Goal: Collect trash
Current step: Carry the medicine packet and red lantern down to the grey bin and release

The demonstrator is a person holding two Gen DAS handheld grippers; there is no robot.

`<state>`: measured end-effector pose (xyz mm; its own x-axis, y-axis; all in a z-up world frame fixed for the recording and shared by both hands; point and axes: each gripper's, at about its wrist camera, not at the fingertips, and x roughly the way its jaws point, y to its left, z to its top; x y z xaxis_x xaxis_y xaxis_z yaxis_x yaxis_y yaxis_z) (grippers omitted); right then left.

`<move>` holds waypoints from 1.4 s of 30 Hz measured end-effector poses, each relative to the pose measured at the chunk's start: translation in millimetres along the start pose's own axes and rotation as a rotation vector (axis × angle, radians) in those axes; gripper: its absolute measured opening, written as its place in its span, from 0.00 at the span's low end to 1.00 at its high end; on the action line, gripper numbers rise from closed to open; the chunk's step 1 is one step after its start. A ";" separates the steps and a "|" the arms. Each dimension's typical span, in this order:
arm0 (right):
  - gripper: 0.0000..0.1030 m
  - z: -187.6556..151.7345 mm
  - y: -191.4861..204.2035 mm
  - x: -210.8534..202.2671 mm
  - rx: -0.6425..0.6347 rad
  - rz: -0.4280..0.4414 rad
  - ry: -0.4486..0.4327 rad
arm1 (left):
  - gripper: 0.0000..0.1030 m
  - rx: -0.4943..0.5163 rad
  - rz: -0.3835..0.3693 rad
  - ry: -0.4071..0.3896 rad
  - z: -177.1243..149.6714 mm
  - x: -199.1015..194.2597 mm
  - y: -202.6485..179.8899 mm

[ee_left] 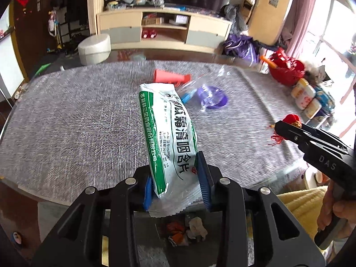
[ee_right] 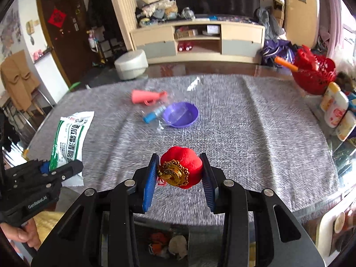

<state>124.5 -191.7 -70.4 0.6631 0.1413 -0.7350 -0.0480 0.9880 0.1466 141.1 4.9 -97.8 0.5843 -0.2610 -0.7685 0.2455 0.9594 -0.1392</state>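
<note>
The right hand-held gripper (ee_right: 180,173) pinches a red lantern ornament (ee_right: 181,170) above the grey counter (ee_right: 255,138). Off left, the left hand-held gripper (ee_right: 59,170) clamps a green-and-white packet (ee_right: 69,138). A purple bowl (ee_right: 180,114) sits farther back.

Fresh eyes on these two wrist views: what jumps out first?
Both grippers are full. The left gripper is shut on a white-and-green packet standing up over the grey tablecloth; the right gripper clamps a red lantern ornament. Further back lie a purple bowl and a pink toy megaphone.
</note>
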 end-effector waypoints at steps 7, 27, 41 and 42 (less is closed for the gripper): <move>0.37 -20.7 7.1 -33.1 -0.013 0.037 -0.005 | 0.31 0.007 -0.016 -0.036 -22.9 -42.5 -11.0; 0.37 -110.1 9.2 -23.3 0.006 0.047 0.142 | 0.31 0.029 -0.041 0.141 -124.8 -27.5 -29.7; 0.37 -171.5 12.2 55.9 0.022 0.067 0.406 | 0.31 -0.004 -0.072 0.379 -180.3 53.9 -22.9; 0.37 -175.9 12.9 61.6 0.021 0.066 0.423 | 0.31 -0.006 -0.075 0.390 -182.5 57.1 -23.1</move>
<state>33.3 -159.4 -230.2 0.2942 0.2217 -0.9297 -0.0624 0.9751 0.2128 27.6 -12.6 -252.5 0.2273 -0.2709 -0.9354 0.2711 0.9402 -0.2064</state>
